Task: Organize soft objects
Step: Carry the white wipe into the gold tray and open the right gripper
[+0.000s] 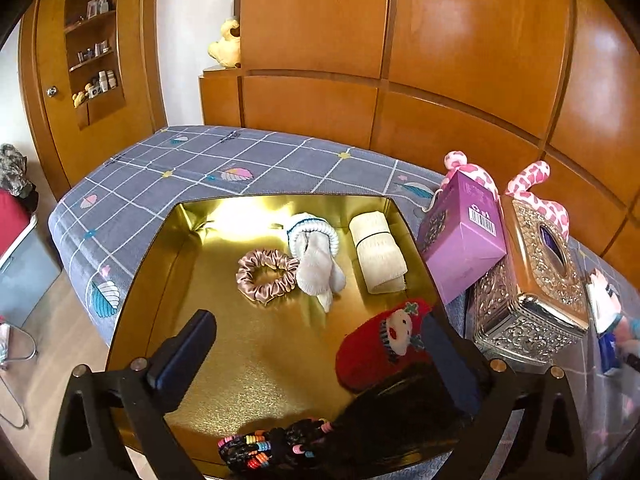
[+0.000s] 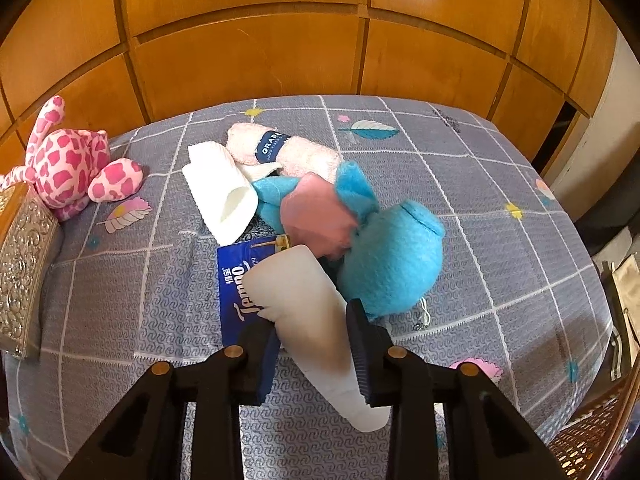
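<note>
In the left wrist view a gold tray (image 1: 160, 264) lies on the bed. It holds a pink scrunchie (image 1: 266, 276), a grey sock (image 1: 318, 264), a rolled cream cloth (image 1: 378, 254), a red plush item (image 1: 384, 340) and beaded hair ties (image 1: 264, 448). My left gripper (image 1: 320, 348) is open above the tray, its right finger next to the red plush. In the right wrist view my right gripper (image 2: 314, 330) is shut on a white soft roll (image 2: 304, 304), held above the bed. Behind it lie a blue and pink plush (image 2: 376, 248), another white roll (image 2: 220, 192) and a pink towel roll (image 2: 288, 148).
A purple box (image 1: 464, 232) and an ornate silver tissue box (image 1: 536, 280) stand right of the tray. A pink spotted plush (image 2: 72, 164) lies at the back left of the bed. A blue tissue pack (image 2: 240, 280) lies under the held roll. Wooden panels back the bed.
</note>
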Action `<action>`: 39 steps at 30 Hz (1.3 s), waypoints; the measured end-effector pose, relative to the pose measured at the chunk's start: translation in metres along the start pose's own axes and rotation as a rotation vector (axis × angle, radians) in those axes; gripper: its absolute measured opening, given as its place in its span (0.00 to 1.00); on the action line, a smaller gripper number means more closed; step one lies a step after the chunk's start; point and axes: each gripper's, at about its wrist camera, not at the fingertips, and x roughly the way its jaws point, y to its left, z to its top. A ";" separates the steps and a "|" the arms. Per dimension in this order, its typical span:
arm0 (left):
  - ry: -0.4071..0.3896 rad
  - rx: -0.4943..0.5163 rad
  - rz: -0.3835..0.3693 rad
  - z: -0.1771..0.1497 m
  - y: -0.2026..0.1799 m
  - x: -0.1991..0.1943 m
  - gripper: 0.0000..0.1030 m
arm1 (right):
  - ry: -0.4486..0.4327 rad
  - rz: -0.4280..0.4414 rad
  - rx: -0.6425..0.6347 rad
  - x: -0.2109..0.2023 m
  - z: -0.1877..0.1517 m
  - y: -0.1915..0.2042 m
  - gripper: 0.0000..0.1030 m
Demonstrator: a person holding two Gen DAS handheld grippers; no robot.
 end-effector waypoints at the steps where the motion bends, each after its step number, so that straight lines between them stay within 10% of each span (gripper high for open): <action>1: 0.002 0.001 -0.001 0.000 0.000 0.000 1.00 | -0.009 0.006 0.006 -0.002 0.000 -0.001 0.29; 15: 0.014 0.019 -0.013 -0.004 -0.007 0.001 1.00 | -0.123 0.157 0.052 -0.054 0.014 0.004 0.24; 25: 0.020 -0.004 -0.007 -0.001 0.001 0.005 1.00 | -0.176 0.513 -0.039 -0.117 0.024 0.075 0.24; 34: -0.049 -0.110 0.050 0.026 0.046 -0.010 1.00 | -0.036 0.956 -0.140 -0.146 0.022 0.191 0.24; 39: -0.068 -0.154 0.071 0.036 0.066 -0.013 1.00 | 0.079 1.060 -0.228 -0.140 0.009 0.274 0.24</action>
